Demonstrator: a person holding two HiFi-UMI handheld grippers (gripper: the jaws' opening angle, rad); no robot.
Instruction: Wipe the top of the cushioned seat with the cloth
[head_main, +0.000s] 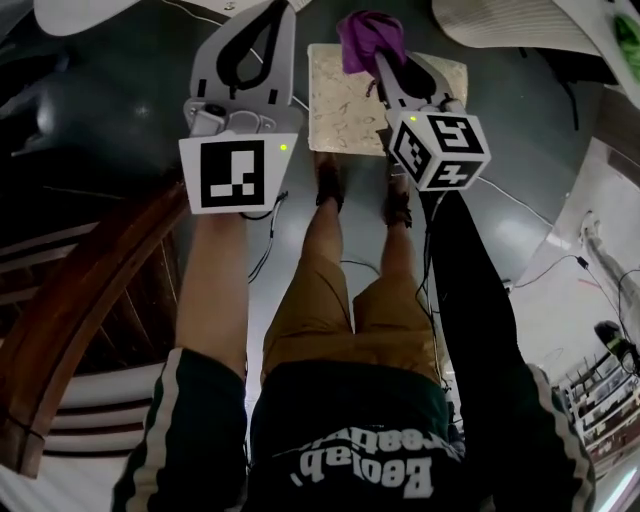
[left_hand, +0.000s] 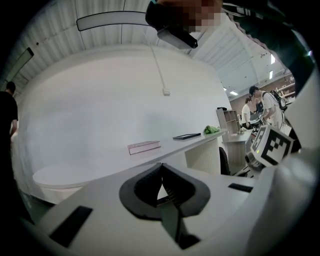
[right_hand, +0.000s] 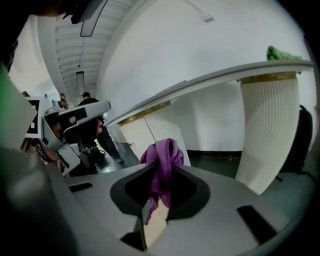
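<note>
Right gripper (right_hand: 161, 189): fingers clamped on the purple cloth (head_main: 368, 36), which bunches up above the tips with a short tail hanging below. Left gripper (left_hand: 161, 181): fingers together, nothing in them, held up to the left of the seat. The cushioned seat (head_main: 340, 105) is a beige square on the floor (head_main: 120, 130), just beyond the person's feet. The cloth sits over its far edge in the head view. Probably not touching yet, but height is hard to judge from this angle.

Step in hand: getting the cloth down onto the seat top. To do it well, lower the right gripper until the loose bunch presses flat, not just the tail. Then sweep in overlapping passes from far edge to near, left to right, covering the corners. Keep the grip firm so the cloth doesn't pull out. Keep the left gripper clear of the path.
</note>
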